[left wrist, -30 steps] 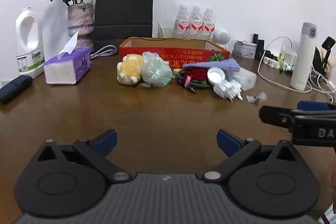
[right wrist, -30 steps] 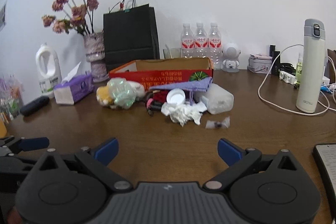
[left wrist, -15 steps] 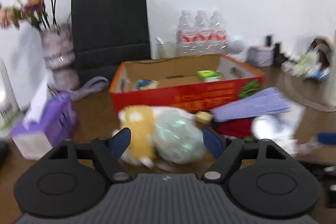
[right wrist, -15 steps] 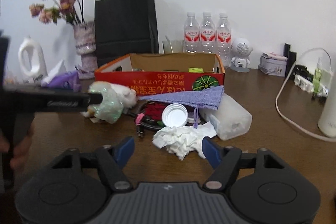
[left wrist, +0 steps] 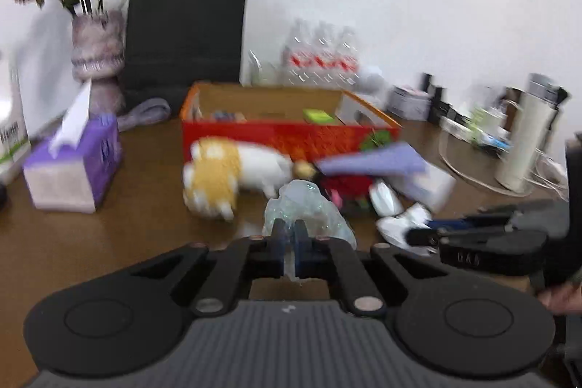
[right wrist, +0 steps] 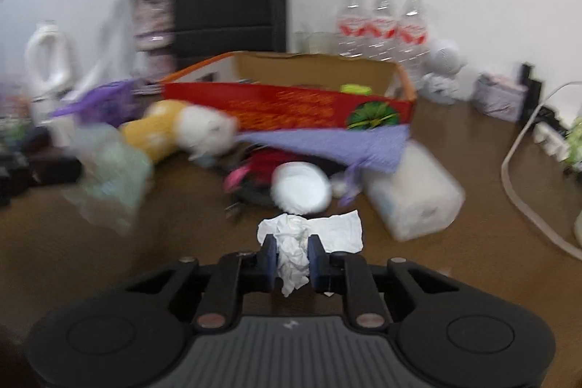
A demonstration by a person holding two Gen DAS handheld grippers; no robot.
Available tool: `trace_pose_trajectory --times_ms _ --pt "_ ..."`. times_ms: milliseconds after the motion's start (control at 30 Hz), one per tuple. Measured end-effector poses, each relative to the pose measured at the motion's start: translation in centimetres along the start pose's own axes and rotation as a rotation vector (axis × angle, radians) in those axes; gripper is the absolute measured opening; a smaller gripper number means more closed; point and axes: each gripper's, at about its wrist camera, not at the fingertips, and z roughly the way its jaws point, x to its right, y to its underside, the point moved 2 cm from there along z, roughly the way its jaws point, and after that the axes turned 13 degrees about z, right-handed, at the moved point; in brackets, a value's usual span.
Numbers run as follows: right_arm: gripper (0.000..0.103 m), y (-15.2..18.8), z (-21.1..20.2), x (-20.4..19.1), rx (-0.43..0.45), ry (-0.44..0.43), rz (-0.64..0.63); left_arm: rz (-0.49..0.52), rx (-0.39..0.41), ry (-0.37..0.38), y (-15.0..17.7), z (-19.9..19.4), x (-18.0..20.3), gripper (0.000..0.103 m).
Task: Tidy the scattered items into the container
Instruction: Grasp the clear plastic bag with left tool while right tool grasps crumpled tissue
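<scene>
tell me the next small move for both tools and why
Probably lift both and carry them over the red box. The left tool is shut on the crumpled clear plastic bag, and the right tool on the crumpled white tissue. Both items are gripped, yet they sit in front of the box's open top.

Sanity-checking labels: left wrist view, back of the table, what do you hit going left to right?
Flower vase → black paper bag → water bottles → white thermos. In front of these lie the purple tissue box at left and the red cardboard box at centre.
</scene>
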Motion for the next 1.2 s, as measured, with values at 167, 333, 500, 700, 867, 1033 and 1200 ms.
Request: trace_pose_trajectory --times_ms 167,333,500,700,867,1033,1200 --pt "0.020 4.2 -5.2 -1.1 -0.089 -0.101 -0.042 -0.035 -0.074 0.036 3.8 -3.4 -0.2 0.008" --pt "0.055 5.6 -9.4 -0.8 -0.103 -0.184 -0.030 0.015 -0.076 0.035 5.4 -6.6 0.6 0.053" --pt "0.060 4.7 -10.7 0.0 -0.032 -0.163 0.004 0.060 0.019 0.059 4.3 -7.6 2.6 0.086" --pt "0.055 5.8 -8.6 -0.1 -0.057 -0.161 0.002 0.176 0.000 -0.027 4.1 -3.4 5.0 0.085" --pt "0.042 6.5 -6.3 -0.1 -0.076 -0.142 0.025 0.155 -0.062 -0.045 5.1 -0.9 4.6 0.051" --pt "0.026 6.3 -5.7 -0.4 -0.051 -0.123 0.008 0.060 -0.065 -0.034 5.1 -0.4 2.7 0.037" --pt "0.023 7.1 -5.5 -1.9 0.010 -0.080 -0.077 0.041 -0.037 -0.051 5.2 -1.3 3.1 0.032"
